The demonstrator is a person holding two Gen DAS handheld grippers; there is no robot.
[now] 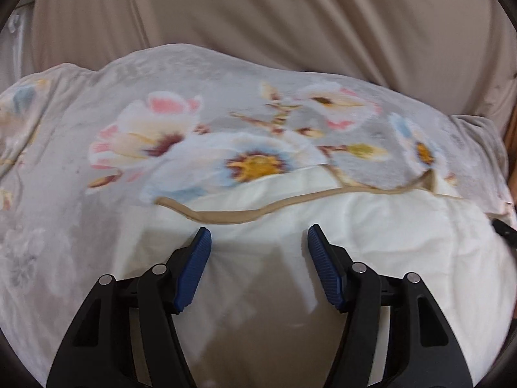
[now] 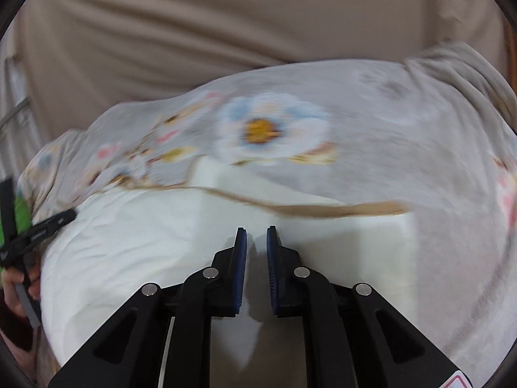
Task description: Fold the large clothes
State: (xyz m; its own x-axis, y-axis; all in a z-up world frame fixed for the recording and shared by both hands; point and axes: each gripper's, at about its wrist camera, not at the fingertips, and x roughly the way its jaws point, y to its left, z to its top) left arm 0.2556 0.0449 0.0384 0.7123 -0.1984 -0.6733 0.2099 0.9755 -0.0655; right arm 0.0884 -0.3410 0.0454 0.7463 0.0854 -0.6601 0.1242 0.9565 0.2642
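A large grey blanket with a flower print (image 1: 226, 142) lies spread out, its cream underside (image 1: 355, 226) folded back toward me, edged with a tan binding (image 1: 245, 216). My left gripper (image 1: 259, 237) is open and empty just above the cream side, short of the binding. In the right wrist view the same blanket (image 2: 371, 135) shows blurred, with its cream side (image 2: 145, 242) and binding (image 2: 323, 208). My right gripper (image 2: 257, 236) hangs over the cream side with its jaws nearly together, a narrow gap between them and nothing in it.
Beige cloth (image 1: 290, 16) rises behind the blanket and it also shows in the right wrist view (image 2: 226, 32). The left gripper's body and the hand holding it (image 2: 22, 242) show at the left edge of the right wrist view. A wooden edge (image 1: 512, 129) shows at far right.
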